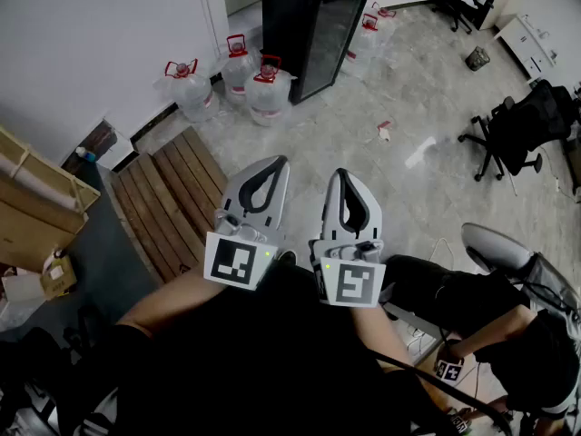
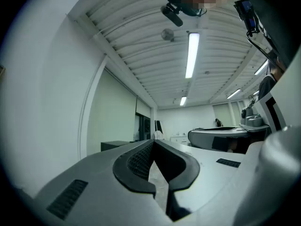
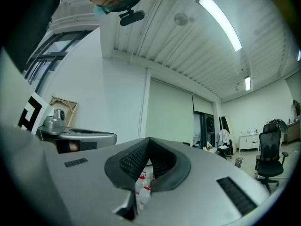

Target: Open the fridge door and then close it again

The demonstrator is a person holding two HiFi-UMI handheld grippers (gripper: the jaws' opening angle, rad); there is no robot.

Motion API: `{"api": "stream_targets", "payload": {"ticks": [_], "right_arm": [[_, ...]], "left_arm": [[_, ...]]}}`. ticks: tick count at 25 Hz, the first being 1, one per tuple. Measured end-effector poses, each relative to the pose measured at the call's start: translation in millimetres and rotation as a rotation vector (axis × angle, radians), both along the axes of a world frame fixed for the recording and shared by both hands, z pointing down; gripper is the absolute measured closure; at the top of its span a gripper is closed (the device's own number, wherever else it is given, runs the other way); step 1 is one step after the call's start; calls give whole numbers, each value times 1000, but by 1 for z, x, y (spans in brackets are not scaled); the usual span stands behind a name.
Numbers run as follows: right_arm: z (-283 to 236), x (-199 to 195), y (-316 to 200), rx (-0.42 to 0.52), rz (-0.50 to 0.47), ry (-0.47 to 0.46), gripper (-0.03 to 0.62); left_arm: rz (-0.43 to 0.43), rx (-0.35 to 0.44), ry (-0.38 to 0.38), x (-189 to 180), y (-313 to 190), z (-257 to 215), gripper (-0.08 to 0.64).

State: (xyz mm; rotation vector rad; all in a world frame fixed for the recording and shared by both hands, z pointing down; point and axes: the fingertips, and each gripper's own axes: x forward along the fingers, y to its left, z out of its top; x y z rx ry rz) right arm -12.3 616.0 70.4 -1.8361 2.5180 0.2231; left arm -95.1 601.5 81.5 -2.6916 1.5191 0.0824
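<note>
The fridge point(image 1: 313, 25) is a tall black cabinet with a dark glass door, standing shut against the far wall at the top of the head view. Both grippers are held close to my body, several steps from it and pointing toward it. My left gripper point(image 1: 277, 162) has its tips together with nothing between them, and in its own view the left gripper point(image 2: 153, 141) tilts up toward the ceiling. Beside it, my right gripper point(image 1: 340, 173) is also shut and empty. The right gripper view shows the right gripper point(image 3: 148, 139) with its tips meeting.
Several big water jugs point(image 1: 250, 80) with red caps stand on the floor left of the fridge. A wooden pallet point(image 1: 172, 198) lies ahead on the left beside cardboard boxes point(image 1: 36, 207). At the right are an office chair point(image 1: 522, 130) and a seated person point(image 1: 490, 325).
</note>
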Motion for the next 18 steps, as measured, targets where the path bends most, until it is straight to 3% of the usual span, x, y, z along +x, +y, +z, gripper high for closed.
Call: {"api": "stream_targets", "payload": {"ticks": [10,15,18], "right_arm": [[10,45,-11,-17,4,-26,577],[5,69,-31,3,12,-142,577],[9,78,-49,3,17,-148,577]], "left_arm": [[-59,-28,3,22,-15,12,552],[-76,-19,-13,26,-38,14,552],[-77,-11,-15,32,-59,16,554]]}}
